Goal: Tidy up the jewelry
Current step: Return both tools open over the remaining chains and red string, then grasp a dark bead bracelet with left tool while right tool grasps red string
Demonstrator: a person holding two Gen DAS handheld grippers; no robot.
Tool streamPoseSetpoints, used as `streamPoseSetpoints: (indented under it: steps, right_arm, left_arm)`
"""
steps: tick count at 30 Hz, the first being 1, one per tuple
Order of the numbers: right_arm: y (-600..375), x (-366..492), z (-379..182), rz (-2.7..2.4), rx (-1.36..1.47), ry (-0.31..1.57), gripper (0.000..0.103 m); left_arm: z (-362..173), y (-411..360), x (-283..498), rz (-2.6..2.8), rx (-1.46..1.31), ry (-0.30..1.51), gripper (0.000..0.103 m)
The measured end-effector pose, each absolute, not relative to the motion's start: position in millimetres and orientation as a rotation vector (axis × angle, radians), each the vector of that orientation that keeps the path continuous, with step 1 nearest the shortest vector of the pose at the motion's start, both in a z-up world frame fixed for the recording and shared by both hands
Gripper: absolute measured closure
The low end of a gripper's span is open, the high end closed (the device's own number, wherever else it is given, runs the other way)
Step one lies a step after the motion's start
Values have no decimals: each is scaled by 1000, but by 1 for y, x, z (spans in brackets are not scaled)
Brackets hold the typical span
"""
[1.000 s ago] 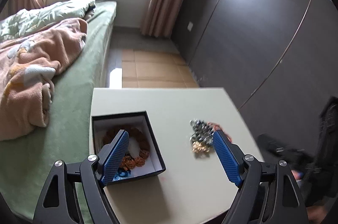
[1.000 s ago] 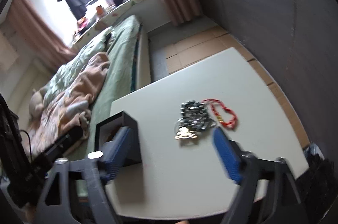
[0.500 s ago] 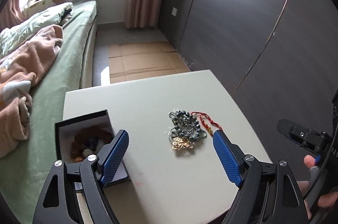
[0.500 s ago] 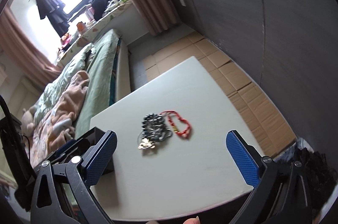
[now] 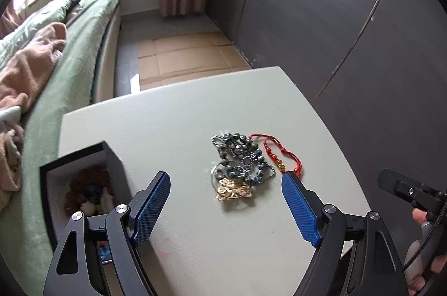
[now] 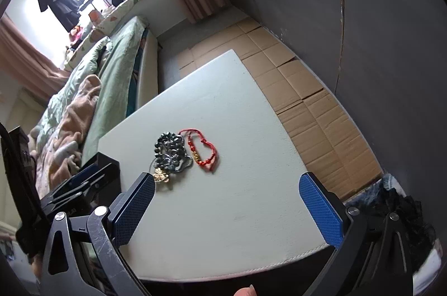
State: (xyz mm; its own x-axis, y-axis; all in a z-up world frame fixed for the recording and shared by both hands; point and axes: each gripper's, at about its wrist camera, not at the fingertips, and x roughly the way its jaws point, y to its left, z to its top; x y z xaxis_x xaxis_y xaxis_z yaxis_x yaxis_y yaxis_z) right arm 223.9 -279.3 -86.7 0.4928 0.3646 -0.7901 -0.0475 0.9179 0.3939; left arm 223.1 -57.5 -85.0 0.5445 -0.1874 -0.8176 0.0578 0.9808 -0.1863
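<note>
Both wrist views look steeply down, sharing the table (image 5: pixel 195 111).

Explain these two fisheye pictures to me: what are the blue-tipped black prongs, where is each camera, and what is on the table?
A person holds one handheld gripper per hand; each camera looks forward along its jaws. The left gripper and the right gripper both stand open and hold nothing. On the pale table lie a dark beaded pile, a gold piece at its near edge and a red cord bracelet beside it. At the left, an open black box already contains brown beads. At the right edge of the left view, the person's hand grips the other tool.
</note>
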Motion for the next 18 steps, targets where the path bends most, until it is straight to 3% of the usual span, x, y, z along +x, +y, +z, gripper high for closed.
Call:
streamPoseSetpoints:
  steps: [4,9,14,16,18]
  right_arm:
    - [-282,234,-98,241,340,1080,0]
    - [-287,245,-103,239,385,1091,0]
    - [-287,259,-107,229,418,1076,2]
    - [-287,266,-111,225,423,1080,20]
    - [-284,274,-116,233,423,1092,26]
  left_arm:
    - [-95,-65,231,-172,-123,1003,23]
    - [-108,-71,249,-196,-119,1034,47]
    - [-122,-73,270,-205,-125,1059,57]
    - [-128,-72,276,-196,-123,1071,58]
    - [-134,-70,281,-191,-130,1084,63]
